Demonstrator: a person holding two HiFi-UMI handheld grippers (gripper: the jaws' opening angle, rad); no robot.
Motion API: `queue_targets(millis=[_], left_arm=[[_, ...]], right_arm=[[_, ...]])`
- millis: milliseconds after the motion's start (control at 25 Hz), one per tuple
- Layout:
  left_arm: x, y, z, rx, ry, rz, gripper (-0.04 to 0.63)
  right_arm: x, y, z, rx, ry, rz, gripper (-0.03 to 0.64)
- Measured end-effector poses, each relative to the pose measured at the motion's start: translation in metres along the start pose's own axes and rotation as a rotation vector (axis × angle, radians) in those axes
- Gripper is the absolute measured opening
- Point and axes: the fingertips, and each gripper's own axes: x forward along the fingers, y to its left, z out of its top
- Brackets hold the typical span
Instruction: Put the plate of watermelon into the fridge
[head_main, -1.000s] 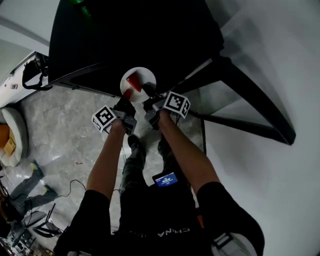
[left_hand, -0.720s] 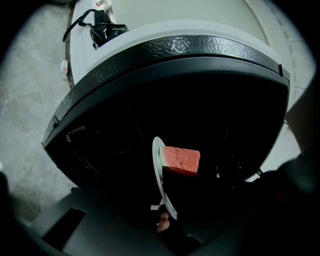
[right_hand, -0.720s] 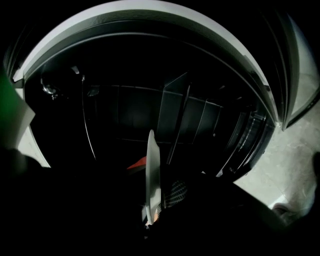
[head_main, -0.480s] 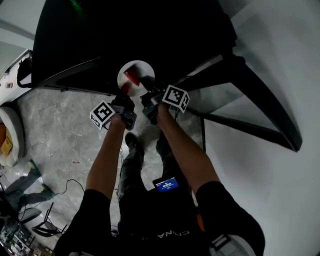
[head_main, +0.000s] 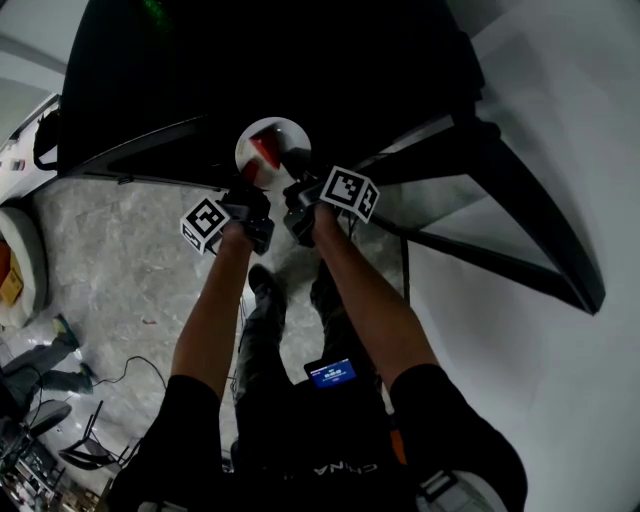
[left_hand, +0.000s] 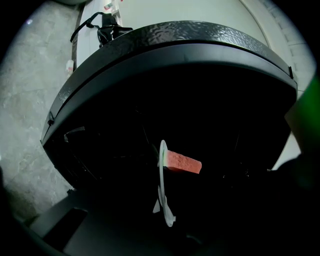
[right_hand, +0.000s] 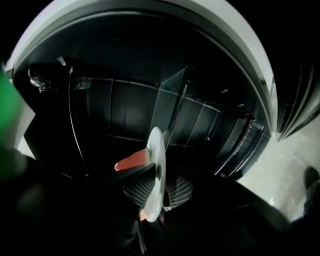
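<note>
shirt (head_main: 300, 470): black, short-sleeved | trousers (head_main: 262, 345): dark, possibly patterned | marker cubes (head_main: 349, 193): black-and-white squares

The fridge (head_main: 250, 70) stands open at the front, and the dark room inside is deep. A plate (head_main: 272, 150) fills the middle of the mouth. Inside, shelves (right_hand: 120, 135) and an upright divider (right_hand: 172, 97) cut the space. At the right, the open door (head_main: 510, 230) with its bins (right_hand: 235, 145) closes the side. At the left, open floor (head_main: 120, 260) gives room.
</note>
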Motion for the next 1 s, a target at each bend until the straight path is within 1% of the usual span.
queue_targets(millis=[280,480,600,640,680,720,800,920,1000], left_arm=[[0.004,0.0,0.008,-0.047,-0.052,0.019,0.028],[0.0,0.009,0.008,-0.075,-0.08,0.067,0.028],[0.002,0.008,0.008,-0.086,-0.095,0.057,0.028],[0.002,0.009,0.008,-0.085,-0.096,0.062,0.028],[0.002,0.009,0.008,-0.082,-0.095,0.065,0.028],[0.002,0.008,0.008,-0.078,-0.091,0.064,0.028],[0.003,0.006,0.007,-0.061,-0.075,0.055,0.028],[0.003,0.003,0.007,-0.008,-0.027,0.041,0.029],[0.003,0.001,0.006,0.025,0.008,0.03,0.031]], right_arm=[[-0.001,0.007,-0.002,-0.04,0.017,-0.022,0.112],[-0.012,0.01,-0.004,-0.057,0.023,-0.037,0.117],[-0.016,0.004,-0.014,-0.05,0.052,-0.065,0.117],[-0.016,0.003,-0.018,-0.046,0.058,-0.071,0.113],[-0.015,0.002,-0.02,-0.039,0.055,-0.074,0.088],[-0.015,0.002,-0.02,-0.027,0.045,-0.074,0.047],[-0.014,0.002,-0.018,0.02,0.011,-0.065,0.034],[-0.014,0.001,-0.013,0.099,-0.04,-0.051,0.023],[-0.013,0.001,-0.01,0.127,-0.072,-0.049,0.021]])
